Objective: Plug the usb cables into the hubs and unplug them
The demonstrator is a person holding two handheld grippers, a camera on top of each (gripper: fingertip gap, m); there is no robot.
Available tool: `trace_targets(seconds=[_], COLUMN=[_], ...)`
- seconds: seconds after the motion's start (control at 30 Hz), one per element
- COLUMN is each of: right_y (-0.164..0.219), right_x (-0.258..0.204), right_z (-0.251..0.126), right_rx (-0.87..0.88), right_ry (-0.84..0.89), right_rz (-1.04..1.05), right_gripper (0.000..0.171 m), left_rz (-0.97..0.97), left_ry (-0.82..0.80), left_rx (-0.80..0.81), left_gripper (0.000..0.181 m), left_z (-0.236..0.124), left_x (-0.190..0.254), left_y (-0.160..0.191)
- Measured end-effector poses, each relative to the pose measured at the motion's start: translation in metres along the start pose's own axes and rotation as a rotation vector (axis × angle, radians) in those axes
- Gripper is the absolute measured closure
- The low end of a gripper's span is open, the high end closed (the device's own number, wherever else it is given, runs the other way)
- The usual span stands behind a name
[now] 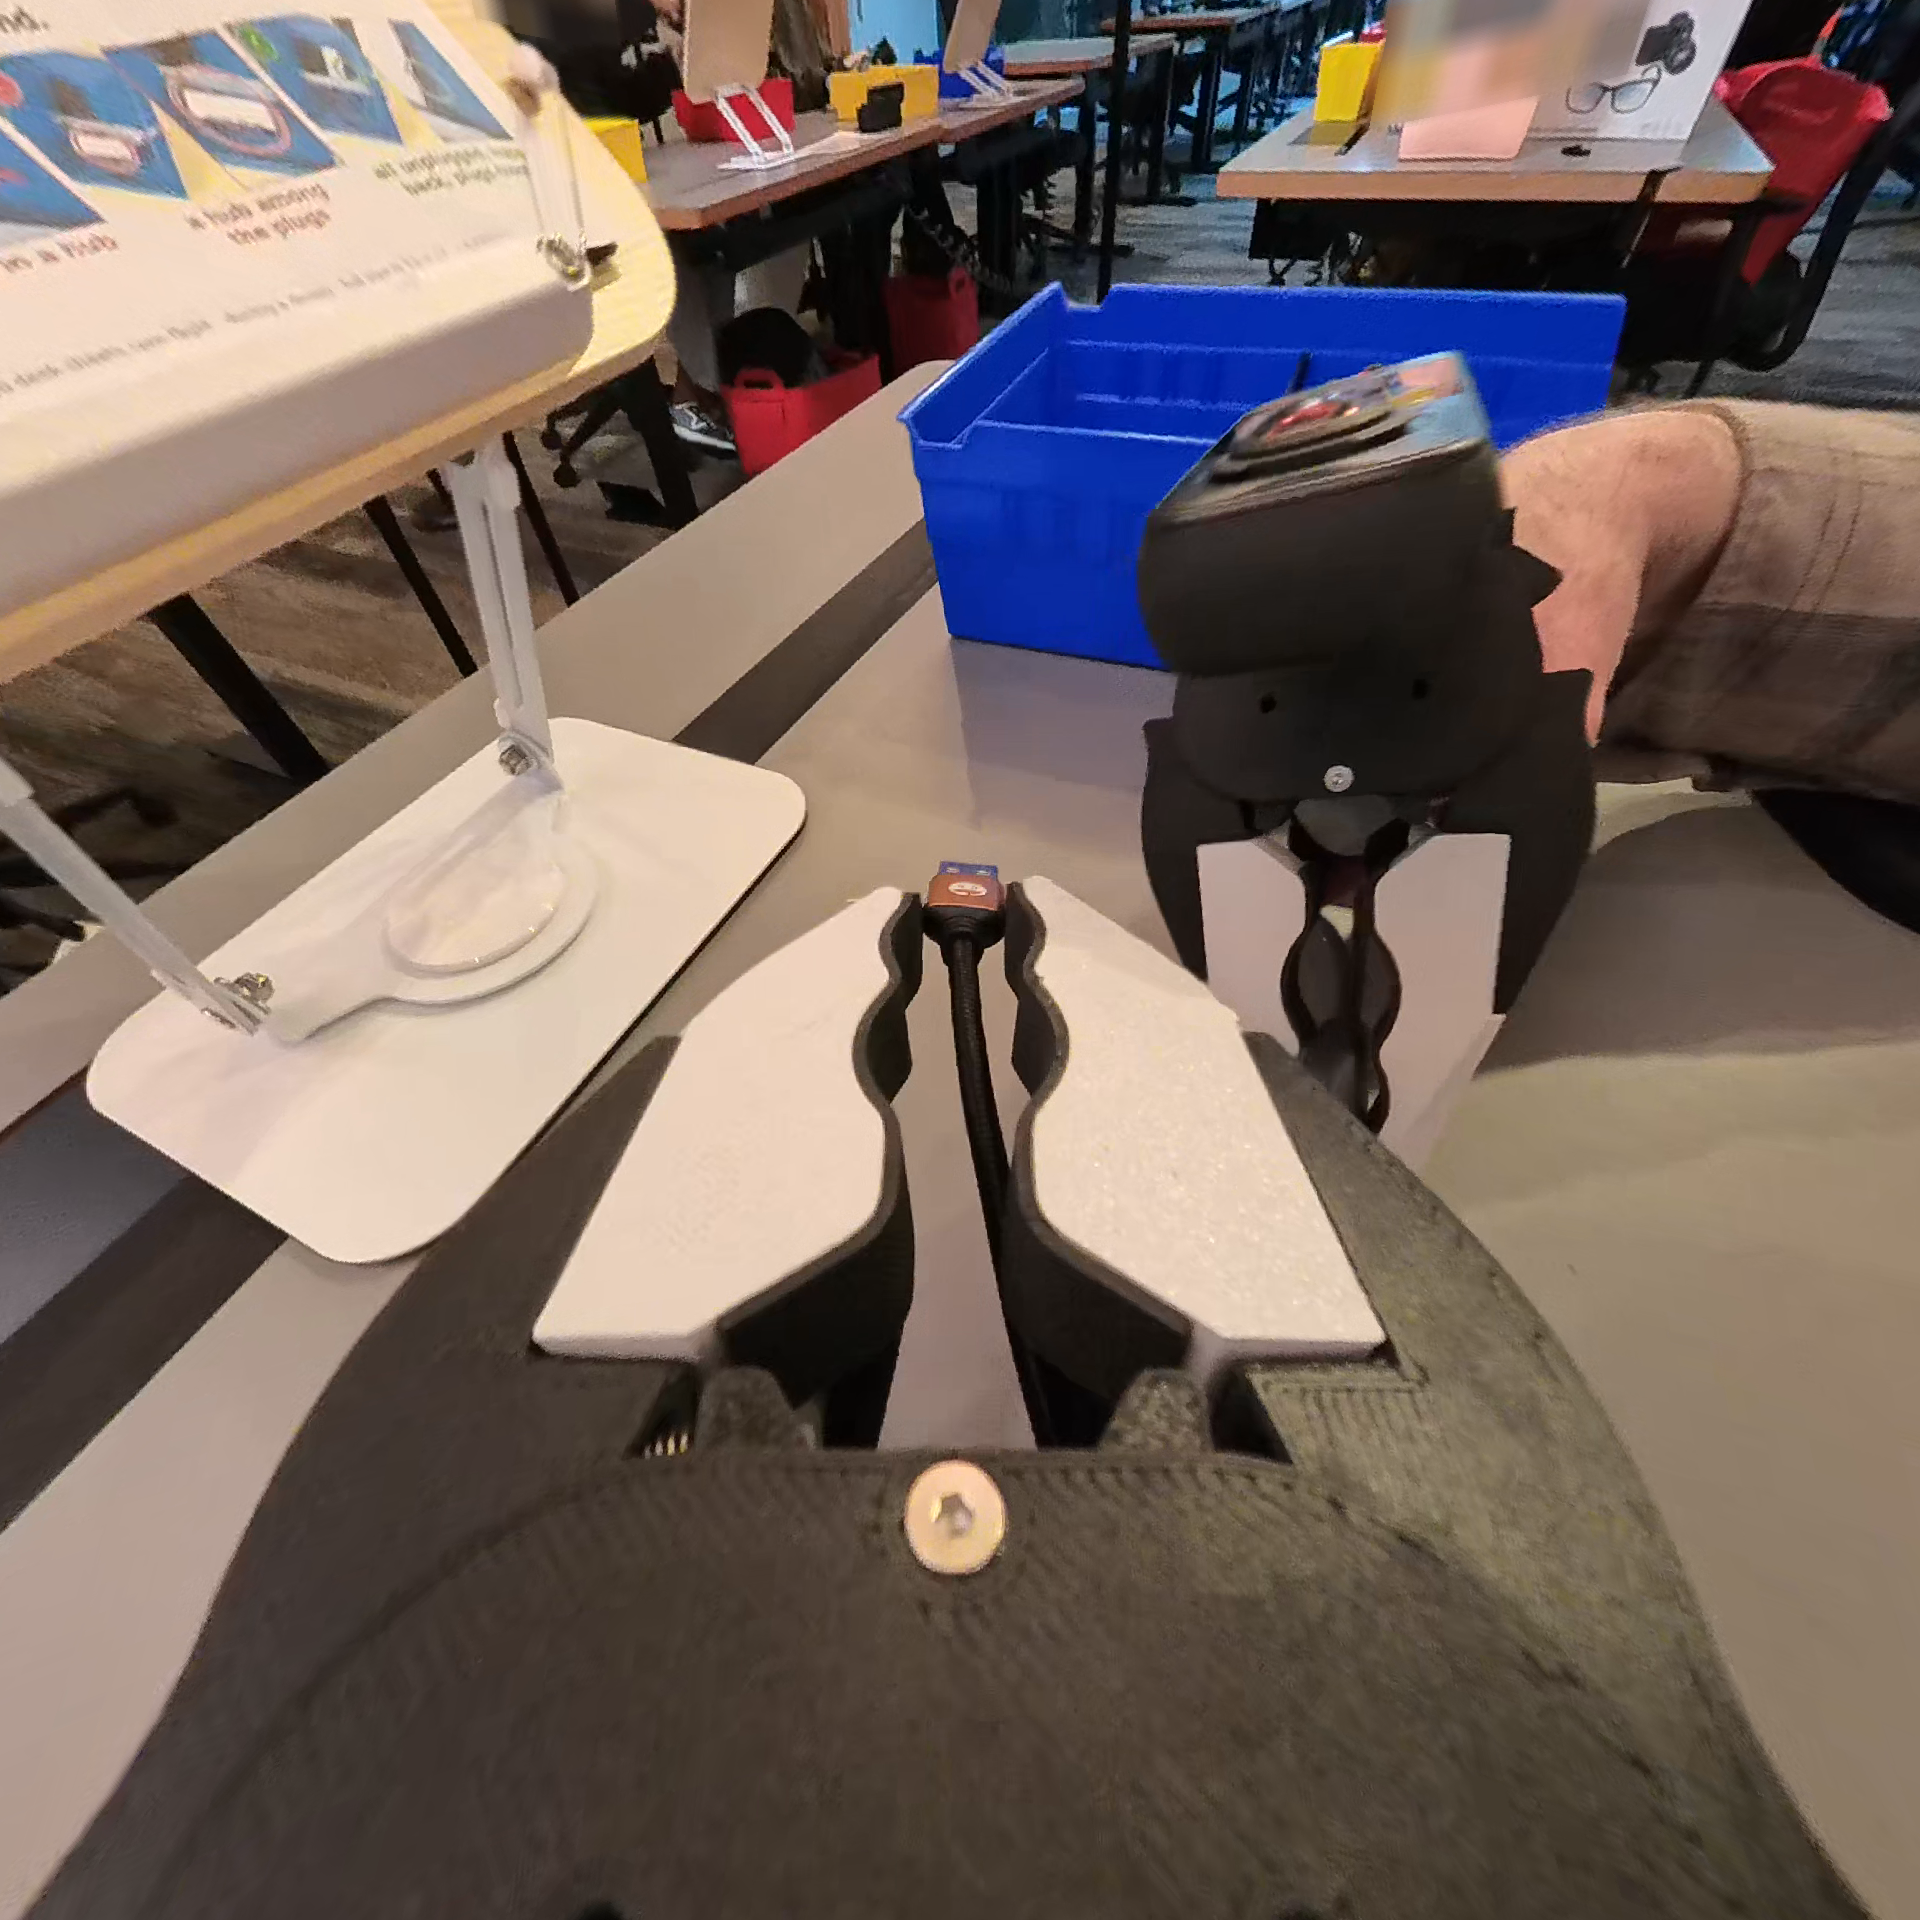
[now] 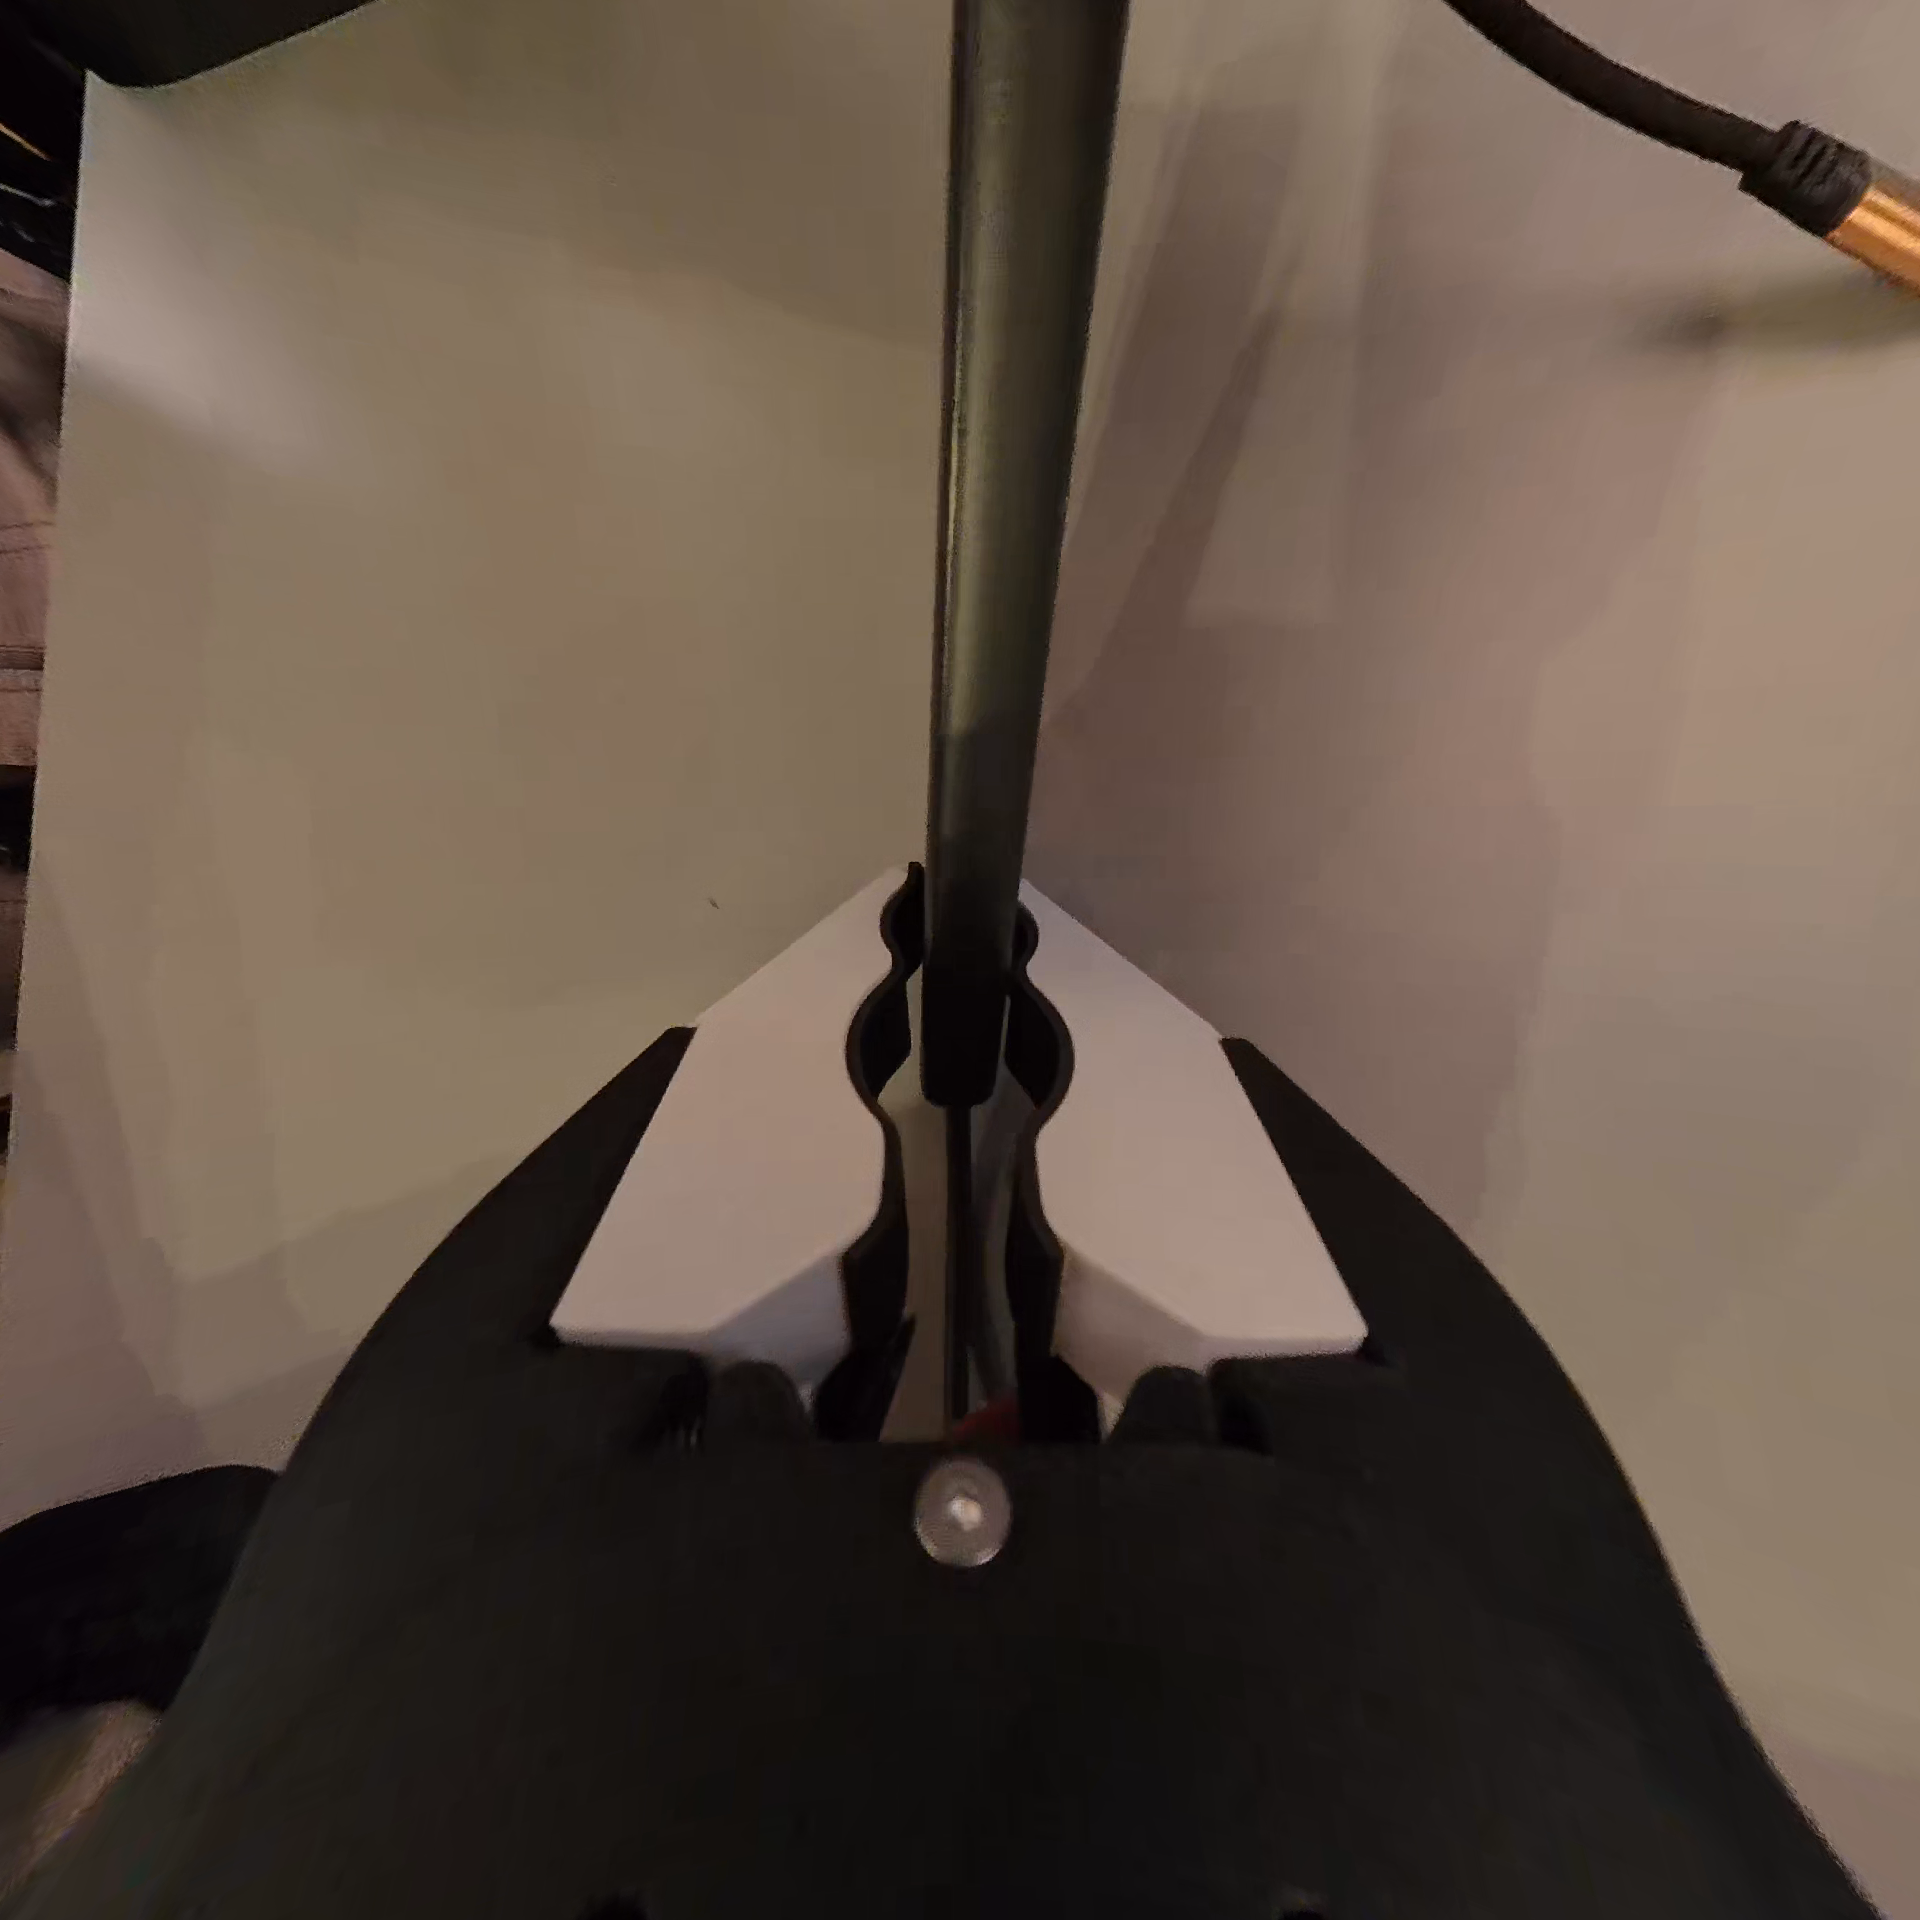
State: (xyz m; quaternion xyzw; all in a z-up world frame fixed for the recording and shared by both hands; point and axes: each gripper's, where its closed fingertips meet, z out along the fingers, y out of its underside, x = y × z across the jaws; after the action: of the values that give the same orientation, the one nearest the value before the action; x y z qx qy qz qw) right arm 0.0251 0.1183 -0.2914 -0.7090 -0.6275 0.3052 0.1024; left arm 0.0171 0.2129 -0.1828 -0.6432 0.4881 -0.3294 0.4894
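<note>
In the left wrist view my left gripper (image 1: 964, 909) is shut on a USB cable's copper plug (image 1: 966, 891). The plug's blue tip points forward past the fingertips, and its black braided cable (image 1: 977, 1049) runs back between the fingers. My right gripper (image 1: 1345, 1049) hangs just right of it, held by a hand, fingers together. In the right wrist view my right gripper (image 2: 966, 935) is shut on the end of a slim dark grey hub (image 2: 1013, 416) that reaches away over the table. A second black cable with a gold plug (image 2: 1870, 229) lies at the top right, apart from the hub.
A blue bin (image 1: 1049, 509) stands at the back of the grey table (image 1: 914, 748). A white stand base (image 1: 416, 1039) with a tilted instruction board (image 1: 260, 270) is on the left. A person's forearm (image 1: 1766, 582) comes in from the right.
</note>
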Motion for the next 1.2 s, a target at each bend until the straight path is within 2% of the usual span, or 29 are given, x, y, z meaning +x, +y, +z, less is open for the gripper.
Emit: trace_targets(seconds=[0.13, 0.27, 0.4, 0.5, 0.67, 0.83, 0.9, 1.2], right_y=[-0.0006, -0.0033, -0.0042, -0.0025, -0.0012, -0.0009, -0.0005, -0.0026], right_x=[0.0008, 0.0011, 0.0039, 0.0028, 0.0018, 0.0021, -0.0002, 0.0051], right_z=[0.0004, 0.0006, -0.0002, -0.0002, 0.0012, 0.0011, 0.0017, 0.0057], right_rx=[0.002, 0.021, 0.021, 0.012, -0.022, -0.019, -0.030, -0.133], right_ry=[0.017, 0.016, 0.051, 0.053, 0.082, 0.100, 0.111, 0.279], right_rz=[-0.013, -0.006, -0.035, -0.041, -0.070, -0.076, -0.098, -0.193], right_gripper=[0.161, 0.151, 0.161, 0.161, 0.151, 0.151, 0.144, 0.139], left_rz=[-0.026, -0.037, -0.035, -0.030, -0.008, -0.002, -0.001, 0.009], left_ry=[-0.002, 0.005, 0.008, 0.016, 0.013, 0.011, 0.010, -0.008], left_rx=[0.003, 0.007, 0.001, 0.003, -0.013, -0.019, -0.018, 0.000], left_gripper=[0.166, 0.166, 0.166, 0.166, 0.166, 0.166, 0.166, 0.166], left_z=[-0.0012, -0.0017, -0.0016, -0.0028, -0.0032, -0.0027, -0.0032, -0.0092], left_x=[-0.0045, -0.0053, -0.0050, -0.0043, -0.0044, -0.0045, -0.0050, -0.0111], left_y=[0.0029, 0.0035, 0.0055, 0.0048, 0.0068, 0.0077, 0.0076, 0.0031])
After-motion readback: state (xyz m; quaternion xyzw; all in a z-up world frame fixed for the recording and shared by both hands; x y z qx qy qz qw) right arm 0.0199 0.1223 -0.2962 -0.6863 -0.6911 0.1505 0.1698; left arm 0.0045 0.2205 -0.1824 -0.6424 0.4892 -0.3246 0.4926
